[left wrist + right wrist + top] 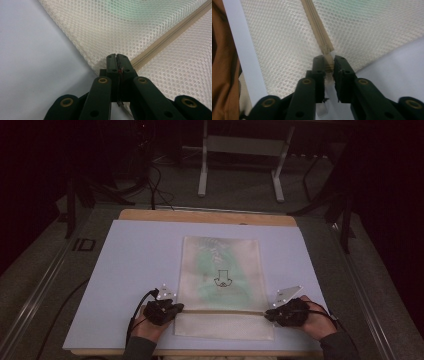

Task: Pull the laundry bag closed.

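Both grippers — left gripper (176, 307) at lower left of the high view, right gripper (267, 315) at lower right — are black, each with a grey three-cornered plate (165, 293), a trailing black cable (135, 312), brass-ringed pivot screws (103, 80) on linked arms, and grey sleeves (137, 348) behind.

- A mesh bag (220, 285) lies flat on the board (125, 270), near its middle and toward the person's edge.
- A zipper (222, 311) crosses the bag near that edge.
- The left gripper (176, 307) meets the zipper's left end; the right gripper (268, 315) meets its right end.
- The board rests on a table (200, 216).
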Demonstrator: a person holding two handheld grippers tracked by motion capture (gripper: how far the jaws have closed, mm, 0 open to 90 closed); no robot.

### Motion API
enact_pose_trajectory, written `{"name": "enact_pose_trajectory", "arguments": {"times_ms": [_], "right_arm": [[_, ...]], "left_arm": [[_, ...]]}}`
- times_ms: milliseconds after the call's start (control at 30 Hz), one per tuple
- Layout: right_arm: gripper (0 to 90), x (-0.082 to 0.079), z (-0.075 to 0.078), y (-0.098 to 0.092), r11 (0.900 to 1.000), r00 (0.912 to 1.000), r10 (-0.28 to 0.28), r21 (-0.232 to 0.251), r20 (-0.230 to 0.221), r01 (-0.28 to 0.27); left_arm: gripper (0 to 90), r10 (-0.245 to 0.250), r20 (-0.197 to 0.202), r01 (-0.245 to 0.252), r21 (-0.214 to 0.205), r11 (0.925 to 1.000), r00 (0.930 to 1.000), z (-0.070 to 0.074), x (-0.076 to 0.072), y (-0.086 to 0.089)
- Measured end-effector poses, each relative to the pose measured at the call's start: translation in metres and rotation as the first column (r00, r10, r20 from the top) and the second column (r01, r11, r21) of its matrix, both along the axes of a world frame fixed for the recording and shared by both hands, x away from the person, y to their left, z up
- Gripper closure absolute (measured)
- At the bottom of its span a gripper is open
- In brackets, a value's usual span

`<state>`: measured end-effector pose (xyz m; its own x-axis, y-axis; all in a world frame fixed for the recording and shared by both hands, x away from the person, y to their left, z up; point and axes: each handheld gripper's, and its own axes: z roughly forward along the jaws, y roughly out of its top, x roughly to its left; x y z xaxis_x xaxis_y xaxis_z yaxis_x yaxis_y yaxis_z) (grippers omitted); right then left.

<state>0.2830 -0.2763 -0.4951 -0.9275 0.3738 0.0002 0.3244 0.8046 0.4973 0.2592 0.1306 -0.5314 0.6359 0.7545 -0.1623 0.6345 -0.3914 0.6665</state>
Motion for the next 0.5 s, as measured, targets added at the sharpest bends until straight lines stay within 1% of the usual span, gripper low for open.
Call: {"name": "enact_pose_trajectory", "arguments": {"times_ms": [67,133,233,333,433,500], "right_arm": [[75.8,0.0,0.001,-0.003,0.9997,0.9999,-0.01,0.024,0.004,0.01],[72.1,-0.001,0.002,-0.006,0.9992,0.9996,-0.027,0.029,0.007,0.026],[68.5,-0.001,0.004,-0.01,0.9976,0.998,-0.059,0.036,0.022,0.058],[63.6,-0.001,0.006,-0.013,0.9954,0.9966,-0.076,0.061,0.032,0.074],[58.2,0.0,0.007,-0.016,0.9911,0.9922,-0.112,0.078,0.054,0.108],[55.7,0.002,0.007,-0.02,0.9847,0.9866,-0.15,0.098,0.062,0.144]], "left_arm": [[87.8,0.001,-0.001,-0.001,-0.006,1.0,1.0,0.0,0.0,0.0],[86.5,-0.005,0.003,0.005,-0.018,0.9998,1.0,-0.001,0.0,0.002],[85.8,0.005,-0.014,-0.006,-0.062,0.998,0.9999,-0.001,0.001,0.006],[84.8,0.015,-0.004,-0.015,-0.083,0.9964,0.9999,0.001,0.0,0.012],[83.6,0.041,0.022,-0.039,-0.079,0.9961,0.9989,0.004,-0.001,0.018],[81.8,0.068,0.044,-0.066,-0.053,0.9964,0.9967,0.006,-0.001,0.024]]}}
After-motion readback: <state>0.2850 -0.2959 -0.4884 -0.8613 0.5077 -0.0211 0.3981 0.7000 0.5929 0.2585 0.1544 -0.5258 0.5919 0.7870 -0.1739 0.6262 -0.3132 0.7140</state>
